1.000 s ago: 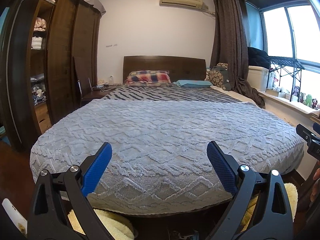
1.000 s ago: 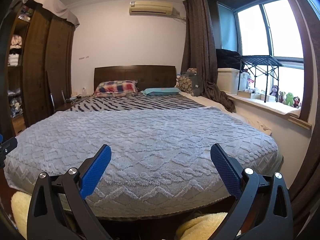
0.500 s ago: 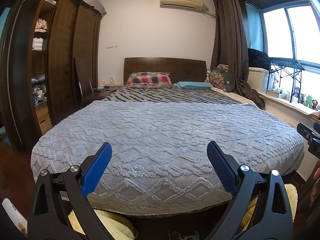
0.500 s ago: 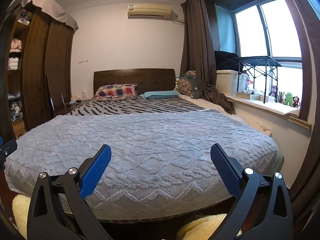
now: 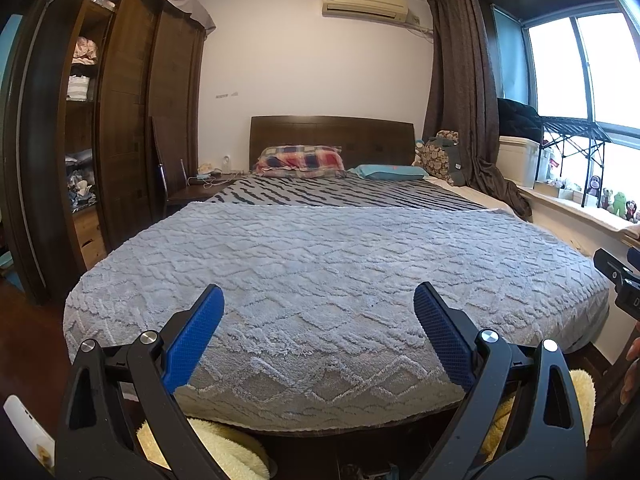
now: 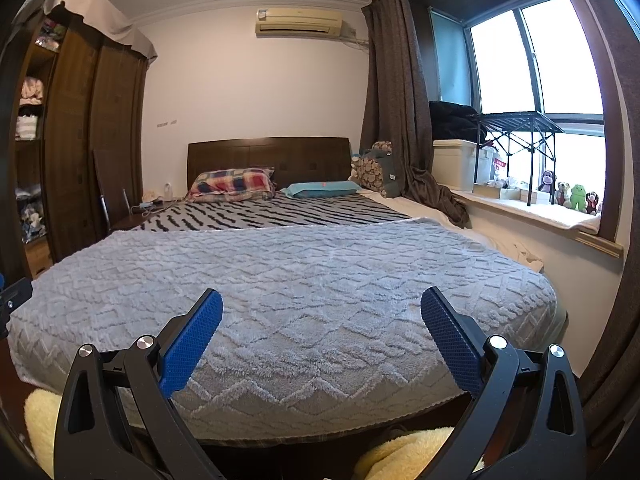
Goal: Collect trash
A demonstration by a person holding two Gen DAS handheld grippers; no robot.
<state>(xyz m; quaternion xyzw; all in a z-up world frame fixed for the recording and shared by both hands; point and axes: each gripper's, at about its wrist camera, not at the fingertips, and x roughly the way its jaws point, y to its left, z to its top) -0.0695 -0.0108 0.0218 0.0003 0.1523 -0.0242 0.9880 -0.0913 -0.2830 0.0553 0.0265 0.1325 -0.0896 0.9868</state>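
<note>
Left gripper (image 5: 318, 300): held at the foot of the bed, blue-padded fingers spread wide apart, nothing between them.
Right gripper (image 6: 321, 302): same pose beside it, fingers wide apart and empty; its black tip shows at the right edge of the left wrist view.
Yellow fleece (image 5: 224, 452): fluffy cream-yellow fabric low in both views, below the foot of the bed and behind the gripper arms.
White object (image 5: 24, 428): a slim white piece at the lower left corner of the left view; what it is cannot be told.
Trash: no piece can be made out in either view, so where it lies cannot be told.
Grey blanket (image 5: 328, 280): textured zigzag pile, spread flat over the near half of the bed, hanging over the foot.
Striped cover (image 5: 340, 194): black-and-white, on the far half of the bed.
Pillows: plaid pillow (image 5: 300, 160) against the wooden headboard (image 5: 332, 132); teal pillow (image 5: 390, 171) just to its right.
Nightstand (image 5: 200, 188): left of the bed, with small items and cables on top.
Wardrobe (image 5: 120, 120): dark wood along the left wall, open shelves of folded clothes.
Window side: brown curtain (image 6: 400, 100), white storage box (image 6: 456, 164), black folding rack (image 6: 516, 128), plush toys (image 6: 568, 194) on the sill.
Far wall: air conditioner (image 6: 300, 22) mounted high.
</note>
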